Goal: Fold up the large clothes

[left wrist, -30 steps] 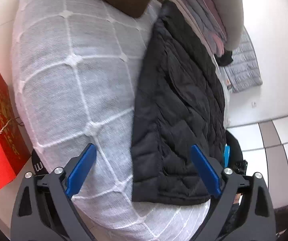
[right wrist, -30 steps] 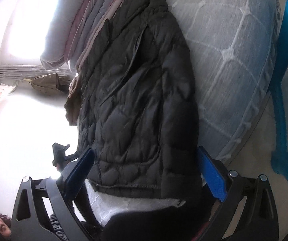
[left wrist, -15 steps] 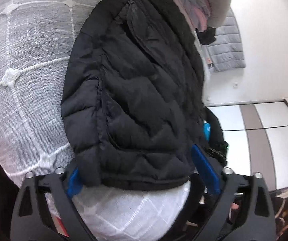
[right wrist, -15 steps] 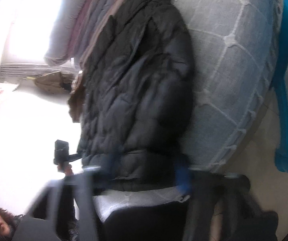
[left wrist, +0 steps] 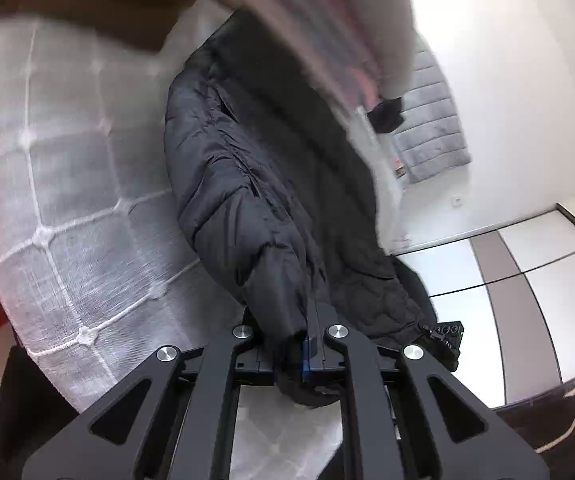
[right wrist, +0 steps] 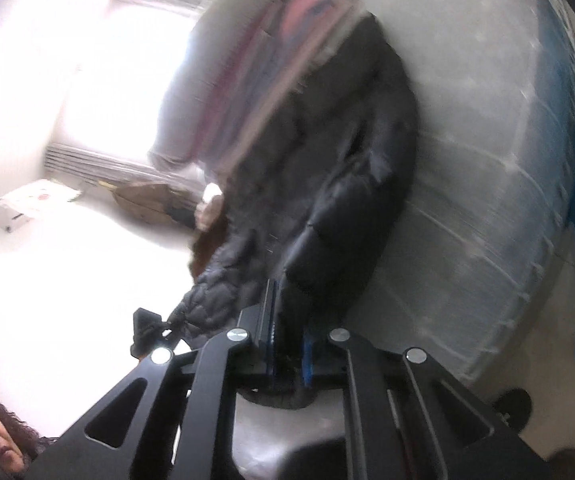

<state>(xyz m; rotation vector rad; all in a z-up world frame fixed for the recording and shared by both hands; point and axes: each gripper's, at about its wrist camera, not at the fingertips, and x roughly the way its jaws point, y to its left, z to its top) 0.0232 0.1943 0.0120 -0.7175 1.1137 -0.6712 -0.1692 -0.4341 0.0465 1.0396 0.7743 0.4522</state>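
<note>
Jaws of two grippers clamp one jacket (left wrist: 247, 216).

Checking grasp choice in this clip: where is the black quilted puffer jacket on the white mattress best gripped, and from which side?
At its bottom hem corners, coming in from the near, open edge of the white quilted mattress. The black quilted puffer jacket lies lengthwise, hem nearest and free to pinch. The left hand-held gripper and right hand-held gripper are each shut on that hem.
</note>
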